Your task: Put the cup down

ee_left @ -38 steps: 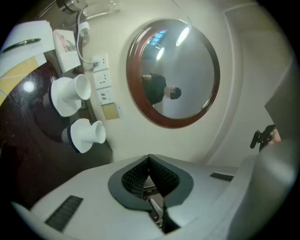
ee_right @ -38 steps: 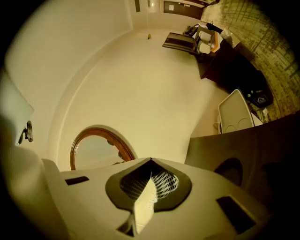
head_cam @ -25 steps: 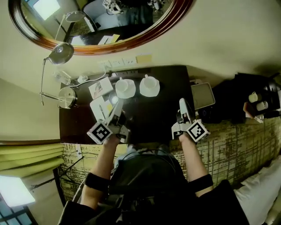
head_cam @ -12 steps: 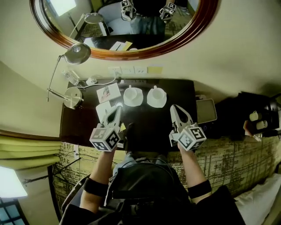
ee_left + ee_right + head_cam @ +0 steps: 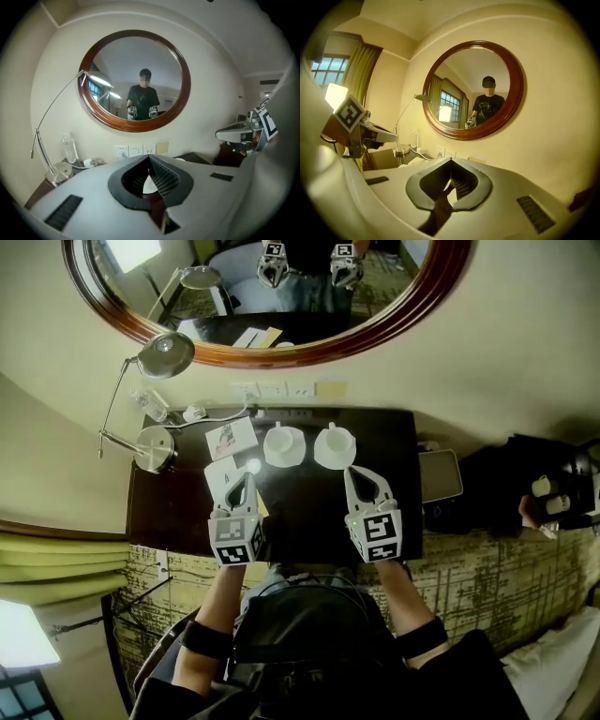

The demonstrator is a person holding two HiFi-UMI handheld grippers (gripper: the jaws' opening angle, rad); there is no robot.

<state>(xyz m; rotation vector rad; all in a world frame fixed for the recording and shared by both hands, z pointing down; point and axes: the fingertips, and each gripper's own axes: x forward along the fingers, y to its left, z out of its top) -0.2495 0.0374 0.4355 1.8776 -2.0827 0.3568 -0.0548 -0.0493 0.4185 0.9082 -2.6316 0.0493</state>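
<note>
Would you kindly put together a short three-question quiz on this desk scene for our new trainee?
1. How many white cups stand near the back edge of the desk?
2. True or false: the right gripper is shut on a cup.
3. In the head view, the desk lamp stands at the desk's: A) left end, B) right end, C) front middle.

Key: 1) two; 2) false, its jaws are together with nothing between them; 3) A.
</note>
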